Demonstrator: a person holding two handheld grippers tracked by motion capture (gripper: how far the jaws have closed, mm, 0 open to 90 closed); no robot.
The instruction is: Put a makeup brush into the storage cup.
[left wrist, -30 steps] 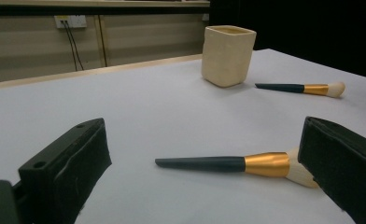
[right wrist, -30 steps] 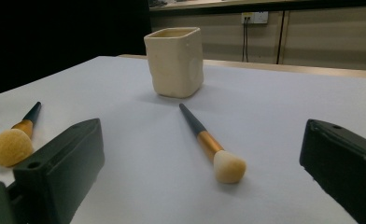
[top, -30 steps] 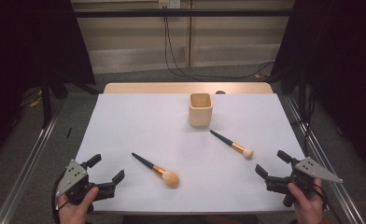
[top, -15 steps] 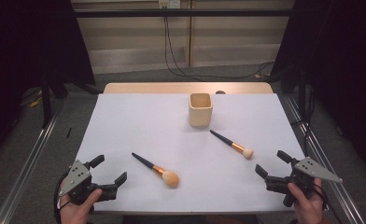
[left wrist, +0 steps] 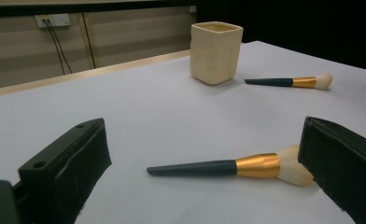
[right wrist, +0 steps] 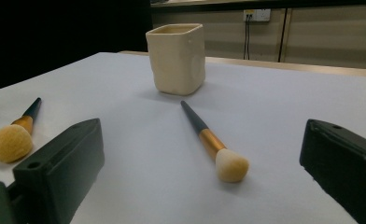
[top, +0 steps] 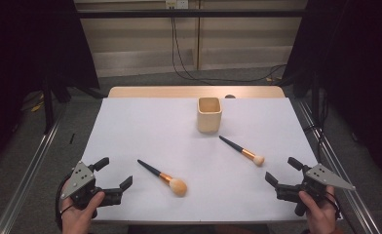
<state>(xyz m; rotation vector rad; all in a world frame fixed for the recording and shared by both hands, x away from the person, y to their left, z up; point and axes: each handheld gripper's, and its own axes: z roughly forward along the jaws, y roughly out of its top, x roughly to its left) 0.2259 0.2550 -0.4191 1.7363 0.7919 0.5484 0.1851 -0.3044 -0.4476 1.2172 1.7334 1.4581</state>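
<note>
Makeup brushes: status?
Left tool and right tool open, empty. Two black-handled makeup brushes flat on white table. Path to cream square cup clear.

The high view looks forward and down from above the near edge of the table (top: 130,126), well back. Each gripper view sits low near a near corner, facing inward close to the surface. Both share the cup (left wrist: 215,52) near the far edge.
</note>
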